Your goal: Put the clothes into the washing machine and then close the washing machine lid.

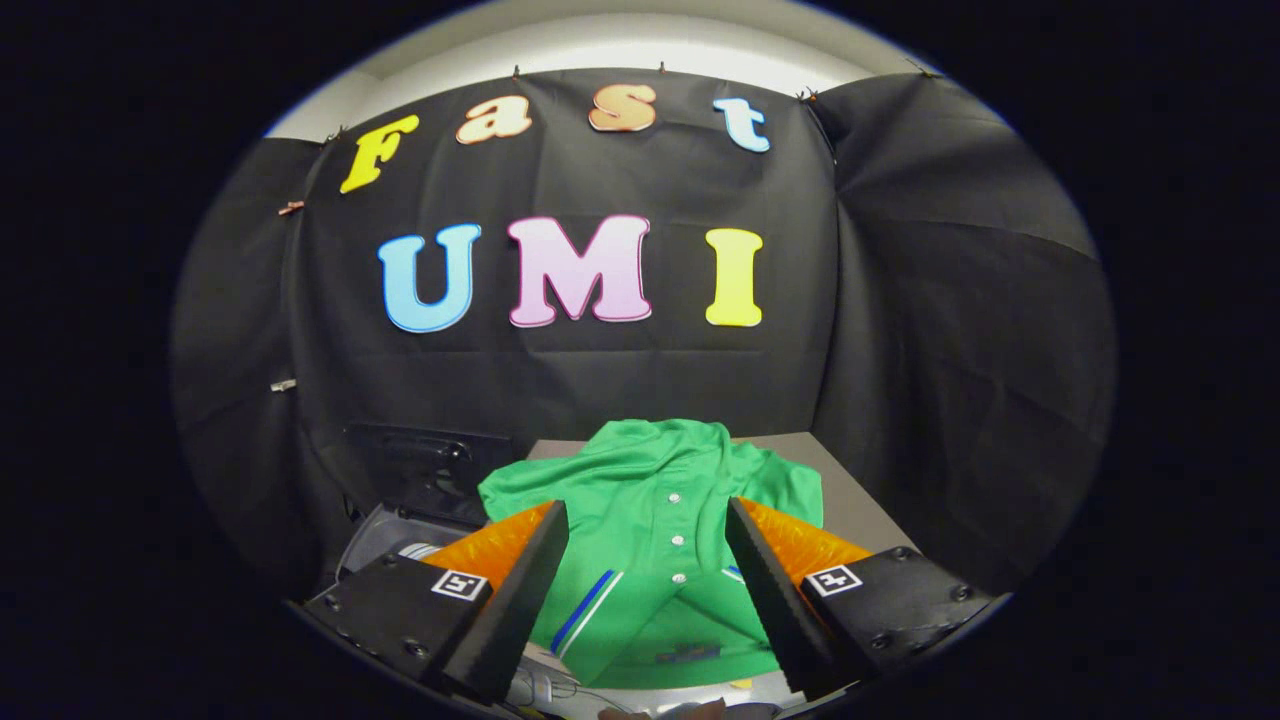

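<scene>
I'm seeing the hand-held gripper hovering with its fingers spread wide, not pinching anything. The green shirt is lying between and beyond them, draped over the grey desk, collar end pointing toward the booth wall, white buttons running down the middle, a blue-and-white stripe showing near the left finger. I can't tell if the fingers are touching the cloth. The washer is sitting left of the shirt, its dark lid standing raised behind the opening.
</scene>
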`<state>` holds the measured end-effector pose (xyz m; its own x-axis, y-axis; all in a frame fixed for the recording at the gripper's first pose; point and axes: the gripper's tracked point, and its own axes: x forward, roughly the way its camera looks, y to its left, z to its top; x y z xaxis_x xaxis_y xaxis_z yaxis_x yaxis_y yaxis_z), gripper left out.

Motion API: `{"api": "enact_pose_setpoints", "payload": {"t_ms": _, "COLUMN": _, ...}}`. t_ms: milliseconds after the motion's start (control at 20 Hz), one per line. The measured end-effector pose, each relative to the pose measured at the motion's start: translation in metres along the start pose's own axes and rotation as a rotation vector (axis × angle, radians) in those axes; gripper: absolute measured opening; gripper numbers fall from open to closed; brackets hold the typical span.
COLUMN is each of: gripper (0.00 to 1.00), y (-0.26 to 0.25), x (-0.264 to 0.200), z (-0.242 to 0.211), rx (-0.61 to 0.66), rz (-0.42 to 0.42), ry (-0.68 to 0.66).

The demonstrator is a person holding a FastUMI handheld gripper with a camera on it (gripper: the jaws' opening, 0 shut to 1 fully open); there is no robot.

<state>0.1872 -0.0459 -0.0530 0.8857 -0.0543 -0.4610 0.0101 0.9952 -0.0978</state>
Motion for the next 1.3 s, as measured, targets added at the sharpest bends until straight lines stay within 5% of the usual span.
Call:
{"api": "enact_pose_setpoints", "payload": {"t_ms": 400, "gripper": 1.0, "y": -0.014, "x": 0.078, "z": -0.042, "rx": 0.014, "rz": -0.034, "ry": 0.302}}
{"api": "enact_pose_setpoints", "payload": {"t_ms": 700, "gripper": 0.99, "y": -0.014, "x": 0.092, "z": -0.06, "rx": -0.07, "rz": -0.027, "ry": 0.377}}
{"api": "enact_pose_setpoints", "payload": {"t_ms": 850, "gripper": 0.52, "y": -0.016, "x": 0.096, "z": -0.056, "rx": -0.132, "rz": -0.002, "ry": 0.344}}
{"api": "enact_pose_setpoints", "payload": {"t_ms": 950, "gripper": 0.2, "y": -0.012, "x": 0.098, "z": -0.052, "rx": -0.064, "rz": -0.011, "ry": 0.345}}
{"api": "enact_pose_setpoints", "payload": {"t_ms": 1000, "gripper": 0.2, "y": -0.01, "x": 0.097, "z": -0.054, "rx": -0.007, "rz": -0.015, "ry": 0.362}}
{"api": "enact_pose_setpoints", "payload": {"t_ms": 1050, "gripper": 0.09, "y": -0.008, "x": 0.095, "z": -0.053, "rx": 0.039, "rz": -0.006, "ry": 0.375}}
{"api": "enact_pose_setpoints", "payload": {"t_ms": 1300, "gripper": 0.08, "y": -0.008, "x": 0.083, "z": -0.018, "rx": 0.126, "rz": 0.03, "ry": 0.357}}
